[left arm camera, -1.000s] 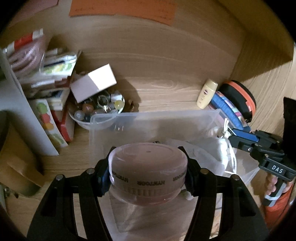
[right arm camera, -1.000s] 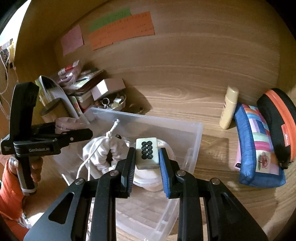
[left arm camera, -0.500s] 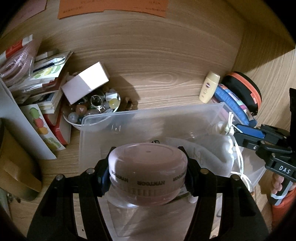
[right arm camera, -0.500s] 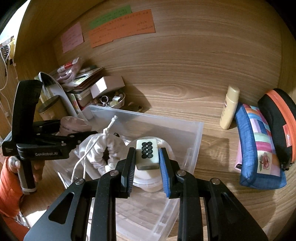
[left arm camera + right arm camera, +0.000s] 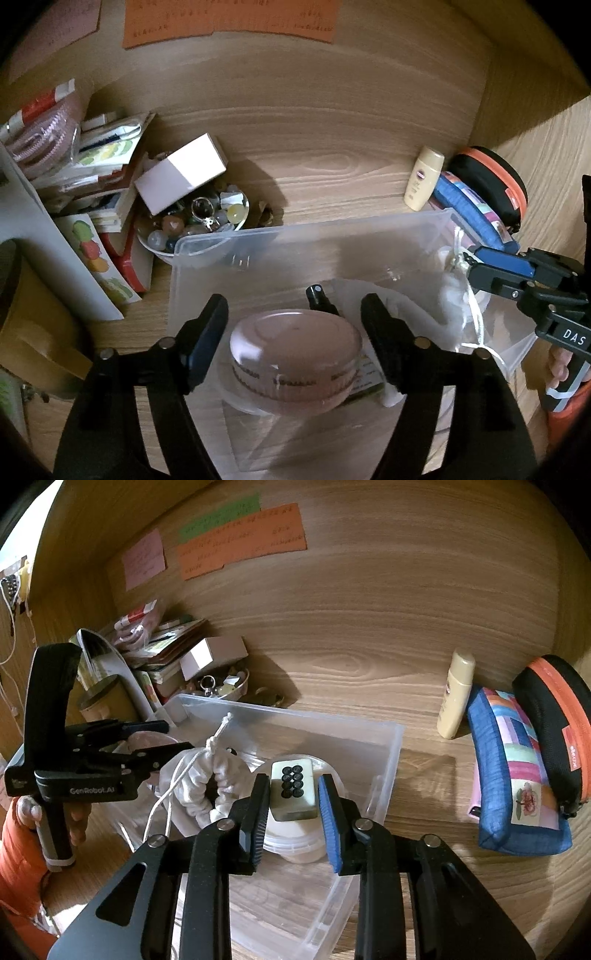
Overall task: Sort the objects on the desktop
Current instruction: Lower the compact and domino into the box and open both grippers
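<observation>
1. Left tongs (image 5: 293, 325): spread wide. Both fingers stand clear of the pink round jar (image 5: 295, 363) between them, a gap showing on each side.
2. Pink round jar: it sits low in the clear plastic bin (image 5: 306, 236), at the bin's left end. A small black-capped item (image 5: 314, 291) lies just behind it.
3. Right tongs (image 5: 291, 805): the mahjong tile (image 5: 293, 788) lies between the fingers, dotted face up. A narrow gap shows beside the blue pad (image 5: 328, 812), and whether the left finger touches the tile cannot be told, so grip is not confirmed.
4. Mahjong tile: it is over a white lidded tub (image 5: 295, 842) inside the bin; whether it rests on the lid cannot be told.
5. White drawstring pouch (image 5: 205, 786): it lies in the bin, between the tub and the jar, cord trailing out.
6. Desk (image 5: 369, 686), beyond the bin: a bowl of beads and trinkets (image 5: 201, 218) touches the far left corner, with a white box (image 5: 181, 173) tilted on it and stacked books (image 5: 110, 184) to the left.
7. Right of the bin: a cream bottle (image 5: 456, 698), then a blue patchwork pouch (image 5: 517, 775) and a black-and-orange case (image 5: 557, 716) leaning together.
8. Back panel: orange (image 5: 243, 542), green (image 5: 218, 515) and pink (image 5: 144, 557) notes.
</observation>
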